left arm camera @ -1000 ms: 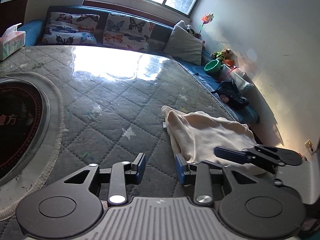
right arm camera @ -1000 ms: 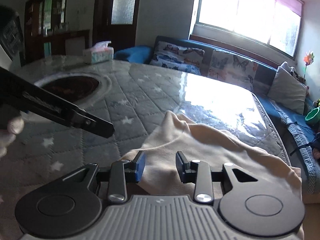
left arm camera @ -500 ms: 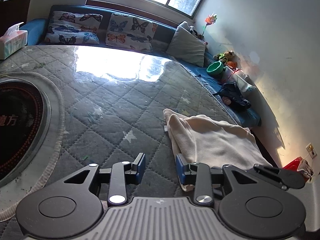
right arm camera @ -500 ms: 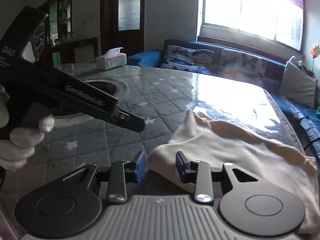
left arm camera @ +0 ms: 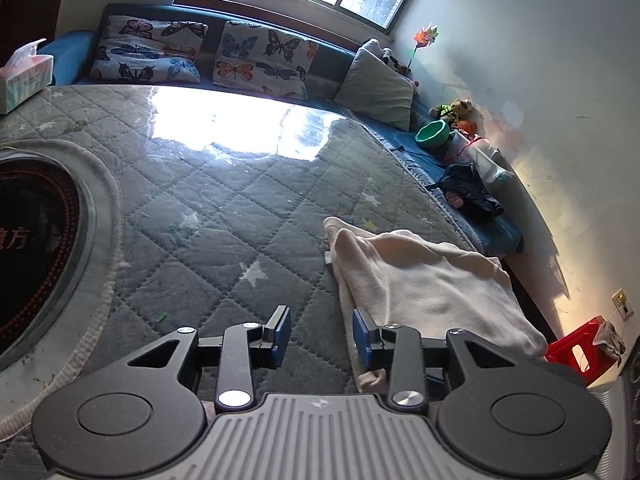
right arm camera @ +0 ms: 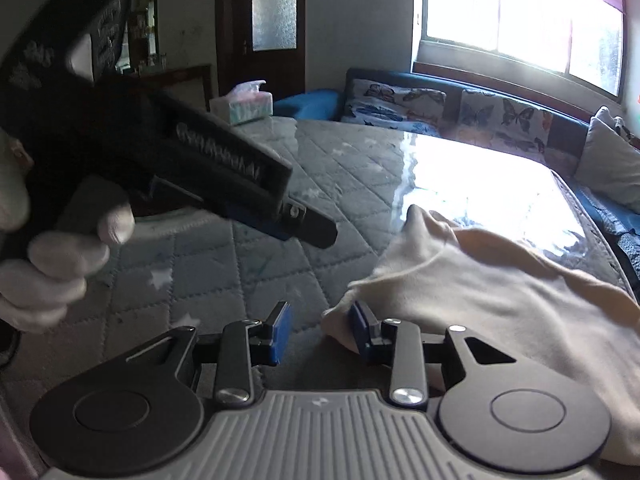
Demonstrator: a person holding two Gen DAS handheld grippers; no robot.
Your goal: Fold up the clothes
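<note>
A cream garment [left arm camera: 424, 284] lies folded on the grey quilted table [left arm camera: 224, 216] near its right edge; it also shows in the right wrist view [right arm camera: 492, 292]. My left gripper [left arm camera: 321, 336] is open and empty, just left of the garment's near corner. My right gripper [right arm camera: 319, 332] is open and empty, with its right pad at the garment's near left corner. The left gripper also shows in the right wrist view [right arm camera: 304, 228], held in a gloved hand above the table, left of the garment.
A round dark hotplate [left arm camera: 32, 240] is set into the table at the left. A tissue box [left arm camera: 24, 76] stands at the far left. A sofa with butterfly cushions [left arm camera: 256, 60] runs behind the table. A red stool [left arm camera: 580, 352] stands by the wall at right.
The right gripper has left the left wrist view and drawn back to the garment's near left corner. The left gripper now looms closer in the right wrist view.
</note>
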